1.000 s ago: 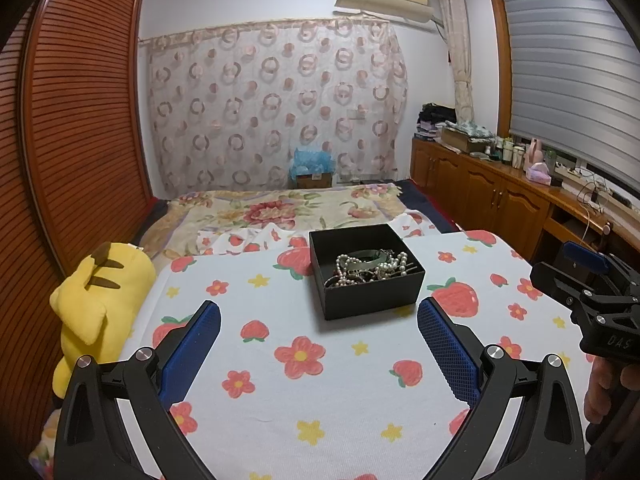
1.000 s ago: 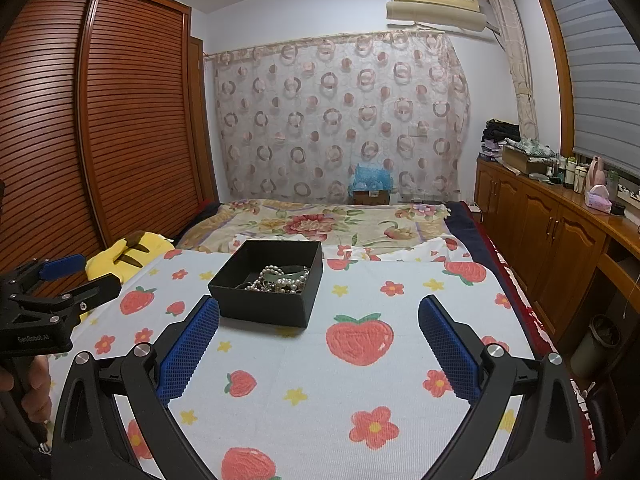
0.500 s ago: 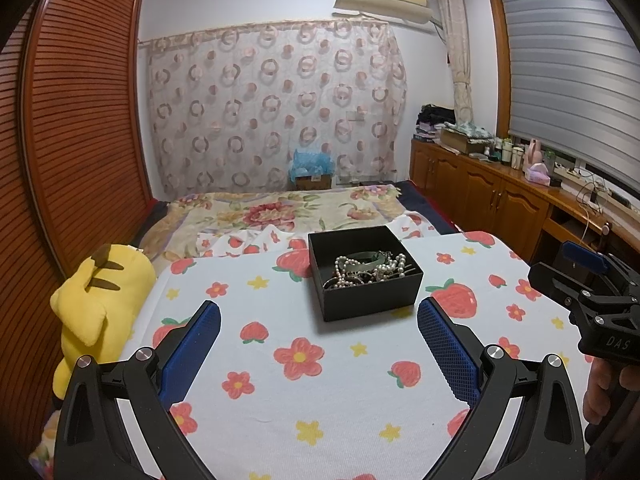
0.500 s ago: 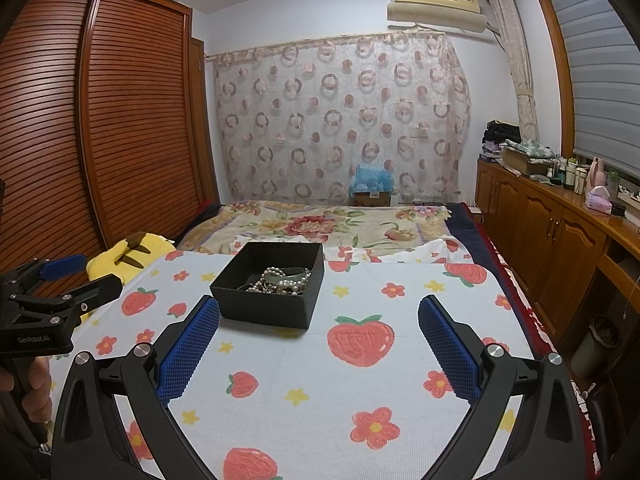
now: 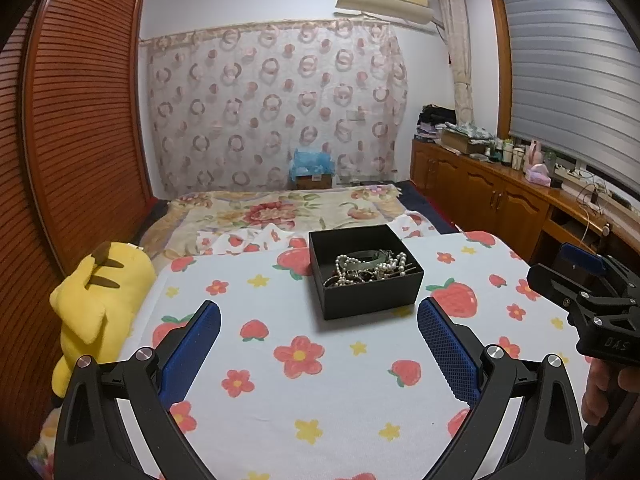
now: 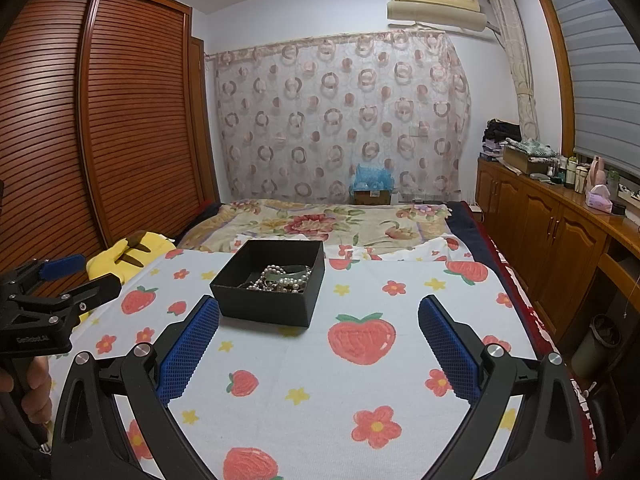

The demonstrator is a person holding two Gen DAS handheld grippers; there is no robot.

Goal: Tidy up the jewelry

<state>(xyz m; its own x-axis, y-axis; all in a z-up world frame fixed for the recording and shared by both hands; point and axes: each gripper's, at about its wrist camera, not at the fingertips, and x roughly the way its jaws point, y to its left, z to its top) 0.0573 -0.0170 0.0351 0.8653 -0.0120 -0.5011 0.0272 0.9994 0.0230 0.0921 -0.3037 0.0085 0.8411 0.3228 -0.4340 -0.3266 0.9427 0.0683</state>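
"GenRobot.AI" is read on the left gripper [image 6: 60,276], "DAS" on the right gripper [image 5: 576,276]. One yellow plush [image 5: 100,300] is seen at the left. One black box [image 5: 366,276], holding pearls [image 5: 384,266] and a bangle, is set on the strawberry cloth [image 5: 320,392] ahead. Both grippers are held spread, empty. Cabinets [image 6: 560,240] are lined along the right.

"DAS" on the right gripper [image 5: 576,264] body; "GenRobot.AI" on the left gripper [image 6: 76,276] body.
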